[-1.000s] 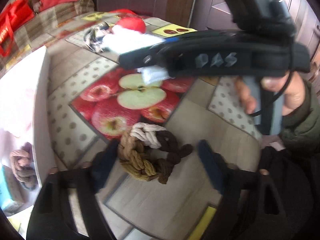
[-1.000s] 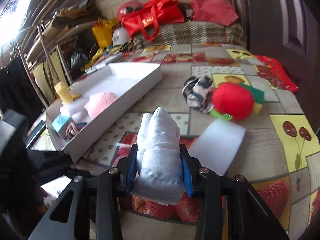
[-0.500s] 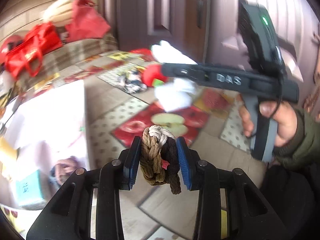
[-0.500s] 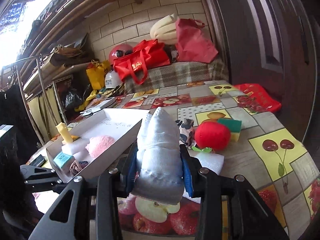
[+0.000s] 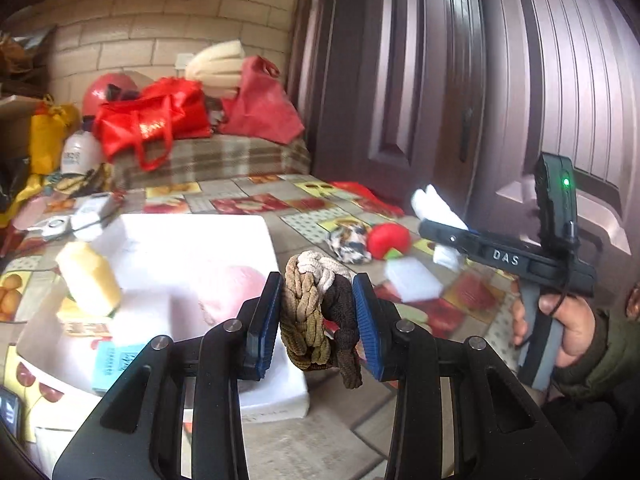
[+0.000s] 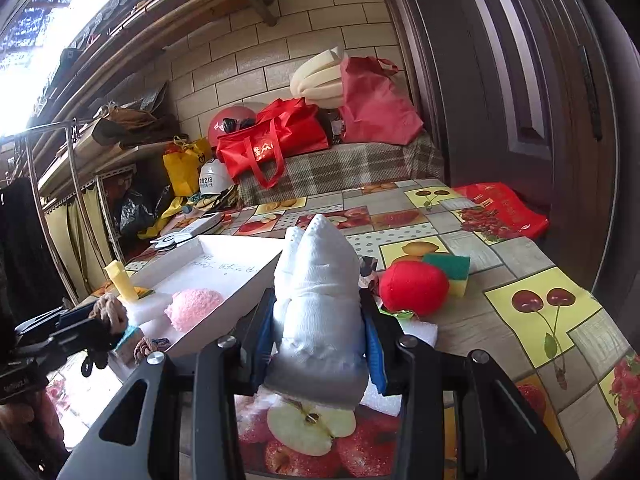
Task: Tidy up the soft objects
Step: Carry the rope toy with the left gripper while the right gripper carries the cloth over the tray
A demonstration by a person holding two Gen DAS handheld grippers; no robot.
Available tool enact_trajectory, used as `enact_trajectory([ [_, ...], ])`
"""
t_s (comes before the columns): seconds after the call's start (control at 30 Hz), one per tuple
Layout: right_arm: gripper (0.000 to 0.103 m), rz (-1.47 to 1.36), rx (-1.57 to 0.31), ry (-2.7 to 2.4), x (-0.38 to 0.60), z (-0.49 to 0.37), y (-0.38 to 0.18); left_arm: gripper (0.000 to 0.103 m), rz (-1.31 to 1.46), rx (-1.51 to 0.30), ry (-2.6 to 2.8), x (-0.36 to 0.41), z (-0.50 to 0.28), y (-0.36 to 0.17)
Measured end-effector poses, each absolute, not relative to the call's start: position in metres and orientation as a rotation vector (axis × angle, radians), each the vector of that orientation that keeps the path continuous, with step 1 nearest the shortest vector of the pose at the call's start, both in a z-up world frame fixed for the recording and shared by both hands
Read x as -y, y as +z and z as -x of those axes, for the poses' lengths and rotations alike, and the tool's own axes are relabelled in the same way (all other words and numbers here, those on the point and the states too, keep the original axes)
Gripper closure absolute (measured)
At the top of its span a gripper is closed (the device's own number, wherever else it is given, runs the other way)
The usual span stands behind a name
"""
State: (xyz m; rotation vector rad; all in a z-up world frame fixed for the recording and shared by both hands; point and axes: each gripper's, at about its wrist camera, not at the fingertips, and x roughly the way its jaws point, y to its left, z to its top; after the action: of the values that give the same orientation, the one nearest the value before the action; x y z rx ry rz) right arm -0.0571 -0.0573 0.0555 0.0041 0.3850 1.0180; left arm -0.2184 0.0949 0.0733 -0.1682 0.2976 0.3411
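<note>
Brown-and-cream braided rope knot (image 5: 318, 312) sits pinched in the left hand-held gripper (image 5: 316, 312), raised just near of the white foam tray (image 5: 192, 240) on the desk (image 6: 520, 280). Right hand-held gripper (image 6: 318, 332) clamps a white folded cloth (image 6: 316, 300). Carry each well over the tray's near wall, lower, then release.

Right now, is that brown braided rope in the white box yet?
Not yet. The braided rope is clamped in the left gripper, above the white box.
</note>
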Motion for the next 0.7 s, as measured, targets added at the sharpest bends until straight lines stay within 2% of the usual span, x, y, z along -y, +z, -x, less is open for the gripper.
enact_trajectory([
  [0.7,0.064,0.121,-0.351,1.051,-0.009,0.072,0.052,0.068,0.122,-0.208,0.616,-0.149,0.243,0.073],
])
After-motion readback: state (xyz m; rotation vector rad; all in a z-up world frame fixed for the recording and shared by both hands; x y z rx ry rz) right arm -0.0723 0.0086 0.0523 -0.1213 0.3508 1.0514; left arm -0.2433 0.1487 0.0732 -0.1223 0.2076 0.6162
